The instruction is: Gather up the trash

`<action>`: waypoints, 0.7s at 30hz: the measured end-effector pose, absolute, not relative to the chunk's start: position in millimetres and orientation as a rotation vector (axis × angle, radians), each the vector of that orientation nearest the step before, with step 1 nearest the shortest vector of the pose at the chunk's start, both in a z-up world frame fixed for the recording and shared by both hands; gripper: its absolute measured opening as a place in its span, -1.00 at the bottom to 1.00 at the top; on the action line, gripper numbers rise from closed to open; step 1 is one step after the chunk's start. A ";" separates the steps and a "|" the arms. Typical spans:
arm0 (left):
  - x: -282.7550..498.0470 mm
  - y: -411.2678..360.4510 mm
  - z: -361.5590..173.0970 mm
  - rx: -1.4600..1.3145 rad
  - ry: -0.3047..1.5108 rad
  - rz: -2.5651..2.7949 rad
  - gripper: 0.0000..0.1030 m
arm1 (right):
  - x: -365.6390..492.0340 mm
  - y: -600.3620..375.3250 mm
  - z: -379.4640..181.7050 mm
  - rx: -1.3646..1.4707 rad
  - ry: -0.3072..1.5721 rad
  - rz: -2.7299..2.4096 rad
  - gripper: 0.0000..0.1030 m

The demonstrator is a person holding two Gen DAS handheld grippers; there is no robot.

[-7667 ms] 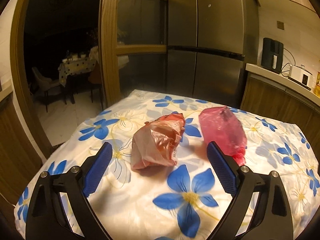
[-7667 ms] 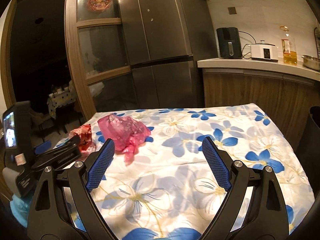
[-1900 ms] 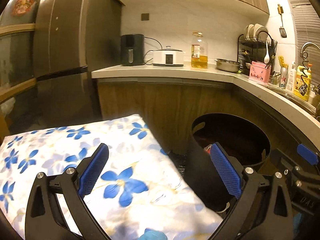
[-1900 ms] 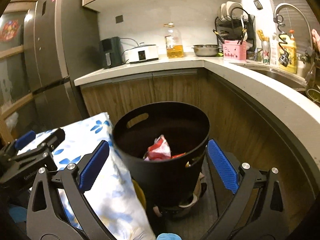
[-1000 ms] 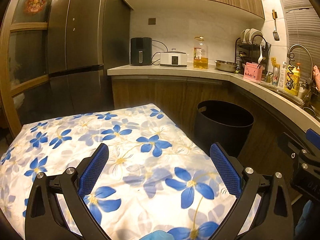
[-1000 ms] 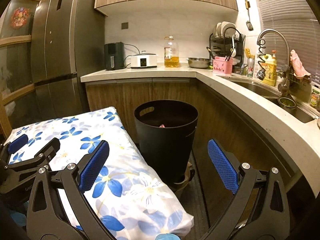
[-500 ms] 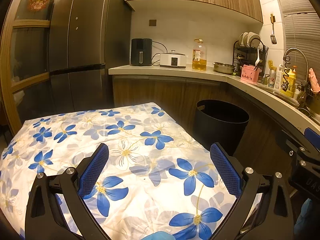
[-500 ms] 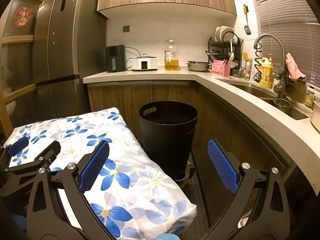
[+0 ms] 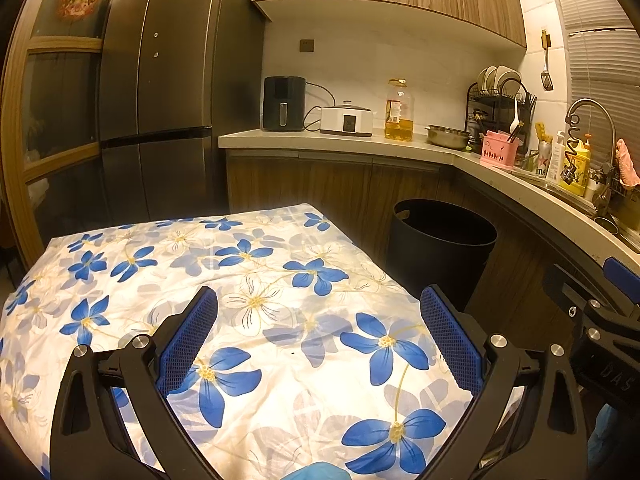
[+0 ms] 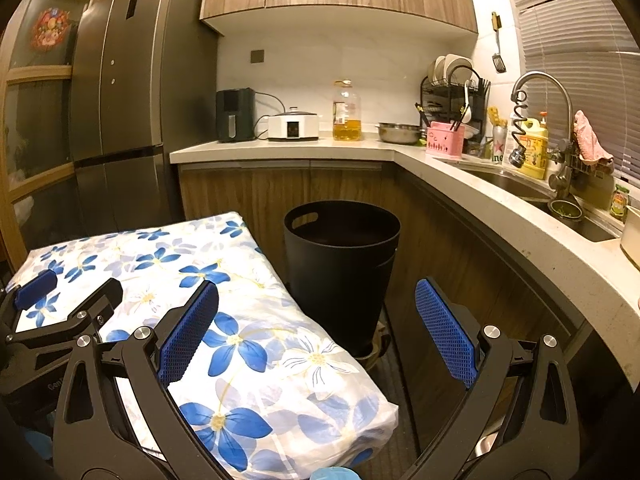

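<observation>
- Fingers on both of my grippers stand spread wide and hold nothing: the left gripper (image 9: 318, 334) hangs over the flowered tabletop (image 9: 256, 296), the right gripper (image 10: 316, 330) off its right edge, facing the black bin (image 10: 342, 264).
- I see no trash on the cloth in either view, so there is no long axis to line up with; the bin's inside is dark, and I cannot tell what lies in it.
- The bin stands on the floor just beside the tabletop's right edge, ahead and between my right fingers, while from the left gripper it sits well off to the right. The right hand is plainly the nearer one.
- My judgement: the collecting looks finished, unless something lies outside these views.
- In the right view my left gripper's body shows low on the left, over the cloth.
- The cloth is white with blue flowers, soft and wrinkled, draped over the edges.
- Beyond: wooden cabinets under a pale counter (image 10: 460, 172) that curves towards a sink (image 10: 520, 188), with an oil bottle (image 10: 346, 111), a cooker and a dish rack on it; a dark fridge (image 9: 160, 92) stands left.
</observation>
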State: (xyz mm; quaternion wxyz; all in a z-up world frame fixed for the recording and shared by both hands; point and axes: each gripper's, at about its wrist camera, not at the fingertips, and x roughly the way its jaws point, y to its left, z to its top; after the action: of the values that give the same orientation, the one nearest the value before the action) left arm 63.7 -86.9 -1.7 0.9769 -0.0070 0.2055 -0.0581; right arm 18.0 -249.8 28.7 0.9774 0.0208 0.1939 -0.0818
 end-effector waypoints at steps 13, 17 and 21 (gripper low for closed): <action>61.9 -84.9 -0.6 -0.014 0.414 -0.114 0.88 | 19.3 -247.8 30.3 0.040 0.393 -0.162 0.89; 62.5 -84.6 -0.9 -0.015 0.415 -0.114 0.88 | 19.7 -247.9 30.8 0.040 0.391 -0.162 0.89; 62.3 -84.7 -0.8 -0.013 0.416 -0.113 0.88 | 20.0 -247.6 30.8 0.040 0.392 -0.160 0.89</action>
State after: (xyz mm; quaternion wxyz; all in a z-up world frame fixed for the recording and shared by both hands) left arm 62.3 -84.7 -0.8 0.9769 -0.0065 0.2063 -0.0563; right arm 20.0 -247.6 30.8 0.9774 0.0198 0.1947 -0.0795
